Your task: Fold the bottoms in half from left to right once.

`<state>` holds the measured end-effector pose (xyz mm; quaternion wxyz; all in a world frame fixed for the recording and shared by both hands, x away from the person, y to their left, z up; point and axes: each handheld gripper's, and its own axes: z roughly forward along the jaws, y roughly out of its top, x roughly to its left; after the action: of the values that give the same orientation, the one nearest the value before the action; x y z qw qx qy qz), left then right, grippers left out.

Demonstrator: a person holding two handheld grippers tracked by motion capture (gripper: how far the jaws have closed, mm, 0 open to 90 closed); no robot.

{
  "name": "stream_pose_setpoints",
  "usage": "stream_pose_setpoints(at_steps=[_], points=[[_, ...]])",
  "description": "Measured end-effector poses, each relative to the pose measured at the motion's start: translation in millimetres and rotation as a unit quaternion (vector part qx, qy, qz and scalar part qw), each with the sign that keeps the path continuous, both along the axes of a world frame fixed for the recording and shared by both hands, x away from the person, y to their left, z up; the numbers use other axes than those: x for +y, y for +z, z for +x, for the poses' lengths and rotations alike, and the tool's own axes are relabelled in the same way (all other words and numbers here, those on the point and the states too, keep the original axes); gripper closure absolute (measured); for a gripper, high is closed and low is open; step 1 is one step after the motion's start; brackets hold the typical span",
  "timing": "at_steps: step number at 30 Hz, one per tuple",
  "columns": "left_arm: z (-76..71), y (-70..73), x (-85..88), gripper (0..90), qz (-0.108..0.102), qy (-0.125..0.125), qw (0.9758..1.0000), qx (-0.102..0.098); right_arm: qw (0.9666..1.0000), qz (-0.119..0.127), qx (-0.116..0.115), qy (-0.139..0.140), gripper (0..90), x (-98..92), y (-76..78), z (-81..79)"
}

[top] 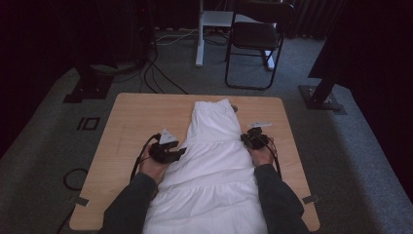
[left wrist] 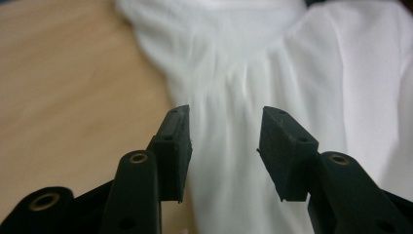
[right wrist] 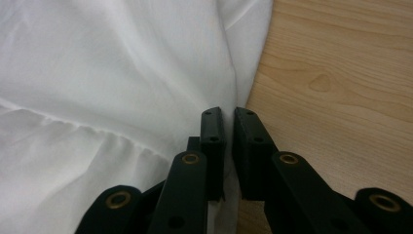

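Dim room with grey carpet; a black folding chair [top: 255,36] stands beyond a light wooden table [top: 141,117]. A white tiered skirt [top: 212,161] lies lengthwise down the table's middle, waistband at the far end, hem running off the near edge between the person's sleeves. The left gripper [top: 171,152] sits at the skirt's left edge; in the left gripper view its jaws stand apart above the gathered cloth, with no fabric pinched between the pads [left wrist: 176,146]. The right gripper [right wrist: 228,146] is at the skirt's right edge, jaws drawn close together and pinching a fold of the white fabric beside bare table.
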<state>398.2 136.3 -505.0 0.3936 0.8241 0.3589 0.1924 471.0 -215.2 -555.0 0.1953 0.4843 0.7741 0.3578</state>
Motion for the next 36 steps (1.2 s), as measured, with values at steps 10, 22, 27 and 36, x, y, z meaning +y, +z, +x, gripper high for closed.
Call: stream_pose_setpoints(at_steps=[10, 22, 27, 36], points=[[21.0, -41.0, -28.6, 81.1, 0.060, -0.009, 0.9970, 0.048, 0.9996, -0.020, 0.009, 0.016, 83.2, 4.0, 2.1, -18.1], [-78.0, -51.7, 8.8, 80.3, 0.016, -0.084, 0.9953, 0.044, 0.9944, 0.020, 0.054, 0.089, 77.2, -5.4, 1.3, -135.7], [-74.8, -52.2, 8.2, 79.5, 0.009, -0.084, 0.9953, 0.048, 0.9955, 0.054, 0.003, 0.077, 55.8, -14.5, 24.3, -126.0], [-75.4, -54.6, 8.8, 77.3, -0.004, -0.082, 0.9958, 0.041, 0.9891, 0.086, 0.035, 0.114, 47.1, 38.2, 32.6, -32.0]])
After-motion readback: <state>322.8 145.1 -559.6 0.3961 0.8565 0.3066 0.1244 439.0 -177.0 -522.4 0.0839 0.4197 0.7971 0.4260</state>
